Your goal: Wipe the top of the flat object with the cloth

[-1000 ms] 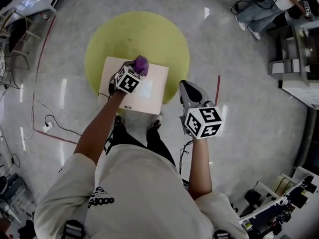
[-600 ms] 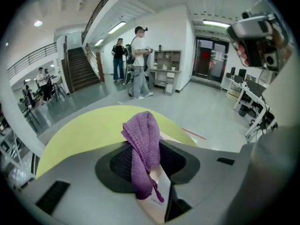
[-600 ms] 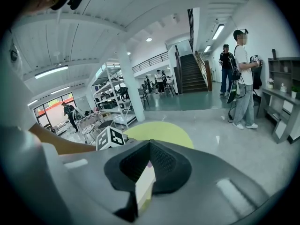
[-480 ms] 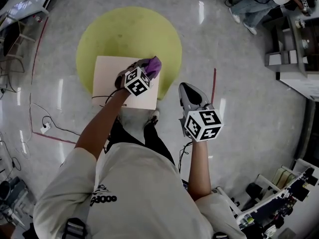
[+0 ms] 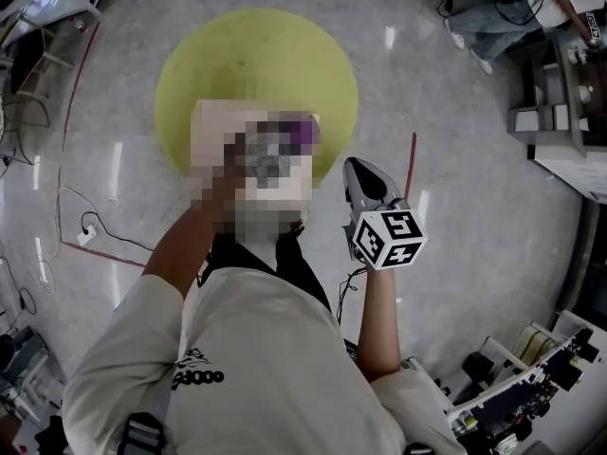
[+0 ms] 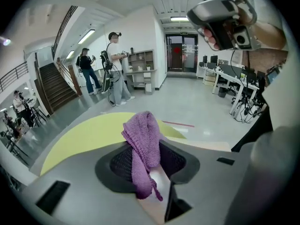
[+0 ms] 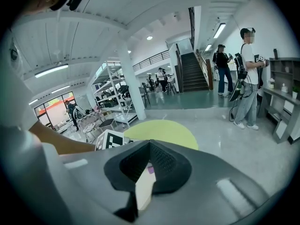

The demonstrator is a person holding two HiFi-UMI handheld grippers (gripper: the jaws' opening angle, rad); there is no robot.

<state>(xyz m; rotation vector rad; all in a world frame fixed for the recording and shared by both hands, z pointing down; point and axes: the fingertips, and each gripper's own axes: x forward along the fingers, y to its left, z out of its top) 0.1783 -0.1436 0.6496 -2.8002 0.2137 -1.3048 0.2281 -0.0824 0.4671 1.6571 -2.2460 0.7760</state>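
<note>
Where board (image 7: 143, 193) lies on yellow mat (image 5: 256, 55), clamps purple cloth (image 6: 142, 135) in left gripper (image 6: 147, 162); right gripper (image 5: 357, 172) jaws together, empty.

Purple knit cloth (image 6: 143, 144) — yellow-green disc (image 5: 256, 45), black-and-white-chequered marker cube (image 5: 389, 237) — glossy pale-grey floor (image 5: 474, 178)

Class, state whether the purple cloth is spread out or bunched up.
Bunched up: the purple cloth stands as a folded wad clamped between the left gripper's jaws, not laid flat.
</note>
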